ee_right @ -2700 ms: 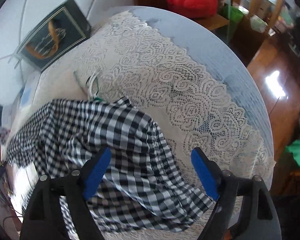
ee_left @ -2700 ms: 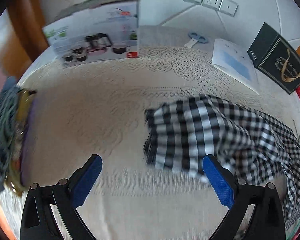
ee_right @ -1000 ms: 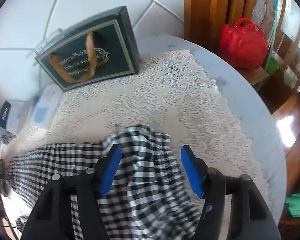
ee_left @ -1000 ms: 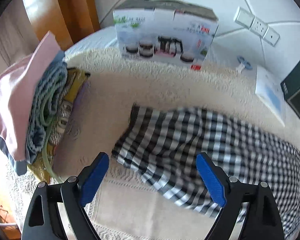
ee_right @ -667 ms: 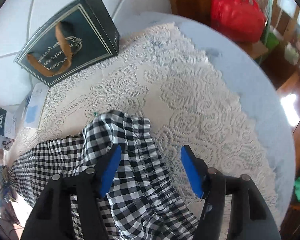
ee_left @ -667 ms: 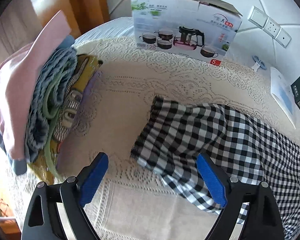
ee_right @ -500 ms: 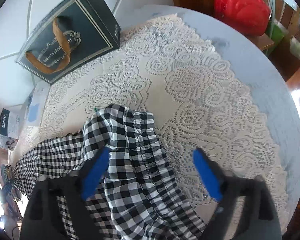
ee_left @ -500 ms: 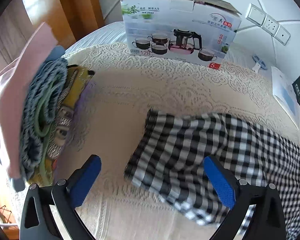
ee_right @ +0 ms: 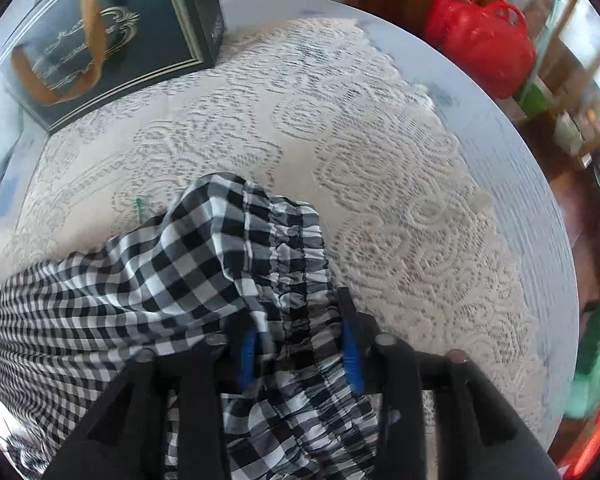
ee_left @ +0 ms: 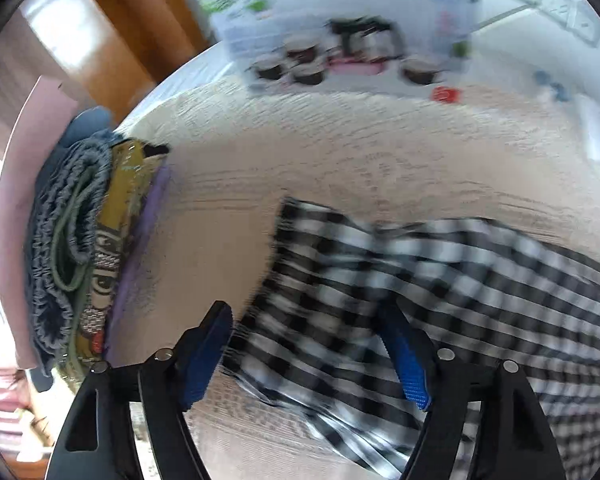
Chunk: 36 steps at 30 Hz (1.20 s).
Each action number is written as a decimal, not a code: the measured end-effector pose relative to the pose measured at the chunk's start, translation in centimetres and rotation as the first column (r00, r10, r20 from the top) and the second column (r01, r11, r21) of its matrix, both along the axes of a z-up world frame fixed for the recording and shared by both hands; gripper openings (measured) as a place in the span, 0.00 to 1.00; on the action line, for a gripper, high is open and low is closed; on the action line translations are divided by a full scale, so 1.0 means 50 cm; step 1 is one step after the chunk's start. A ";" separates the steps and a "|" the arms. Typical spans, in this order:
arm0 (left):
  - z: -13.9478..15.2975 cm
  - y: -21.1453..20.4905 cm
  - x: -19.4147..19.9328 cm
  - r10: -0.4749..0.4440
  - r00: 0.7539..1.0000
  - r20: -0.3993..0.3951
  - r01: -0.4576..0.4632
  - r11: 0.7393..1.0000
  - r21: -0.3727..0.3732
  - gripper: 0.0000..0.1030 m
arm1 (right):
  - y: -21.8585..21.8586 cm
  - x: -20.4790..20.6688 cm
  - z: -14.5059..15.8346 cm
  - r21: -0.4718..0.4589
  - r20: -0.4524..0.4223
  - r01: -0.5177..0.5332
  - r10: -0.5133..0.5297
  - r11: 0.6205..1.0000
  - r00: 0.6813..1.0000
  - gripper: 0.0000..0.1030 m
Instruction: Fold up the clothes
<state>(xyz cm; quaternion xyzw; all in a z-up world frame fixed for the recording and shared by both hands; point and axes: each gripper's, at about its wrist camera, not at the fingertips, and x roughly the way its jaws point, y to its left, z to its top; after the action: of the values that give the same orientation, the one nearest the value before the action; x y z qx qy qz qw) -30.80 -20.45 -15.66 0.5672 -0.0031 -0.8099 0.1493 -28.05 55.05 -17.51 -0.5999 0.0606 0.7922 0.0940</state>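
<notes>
Lace-covered tabletop (ee_right: 380, 128) now shows both grippers' fingers narrowed from wide apart around the checked garment (ee_right: 204, 264), right fingers (ee_right: 350, 344) clamping its waistband, so folding can begin.

Garment (ee_left: 440, 280) on tablecloth (ee_left: 300, 152)

left gripper (ee_left: 306, 354): black frame, silver screws | blue ribbed pads (ee_left: 406, 364)

Home: lace tablecloth (ee_right: 380, 152), clothes pile (ee_left: 72, 248)
</notes>
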 end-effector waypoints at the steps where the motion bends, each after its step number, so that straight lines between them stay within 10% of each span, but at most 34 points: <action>1: 0.010 0.007 0.008 -0.015 1.000 -0.007 0.015 1.000 0.012 0.89 | -0.005 0.010 0.009 0.000 -0.005 -0.021 0.021 1.000 1.000 0.64; 3: 0.055 0.021 0.053 -0.049 0.998 -0.043 0.051 0.997 0.051 0.96 | -0.003 0.042 0.038 -0.008 -0.043 -0.035 0.035 0.999 0.998 0.82; 8: 0.127 0.023 0.238 -0.046 0.997 -0.068 0.054 0.992 0.115 1.00 | 0.059 0.168 0.094 -0.109 -0.123 0.061 -0.074 0.992 0.990 0.82; 17: 0.045 -0.048 0.536 0.006 0.999 0.045 -0.016 0.974 0.225 1.00 | 0.119 0.393 0.079 -0.136 -0.054 0.194 -0.203 0.972 0.978 0.83; 36: -0.044 -0.006 0.643 0.054 0.999 -0.005 -0.052 0.982 0.181 1.00 | 0.105 0.417 0.040 -0.280 -0.020 0.172 -0.185 0.945 0.983 0.83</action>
<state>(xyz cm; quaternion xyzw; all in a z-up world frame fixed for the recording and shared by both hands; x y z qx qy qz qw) 1.36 -20.76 -17.88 0.5743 0.0863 -0.8053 0.1189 -7.20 60.28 -15.51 -0.5809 0.2269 0.7777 0.0789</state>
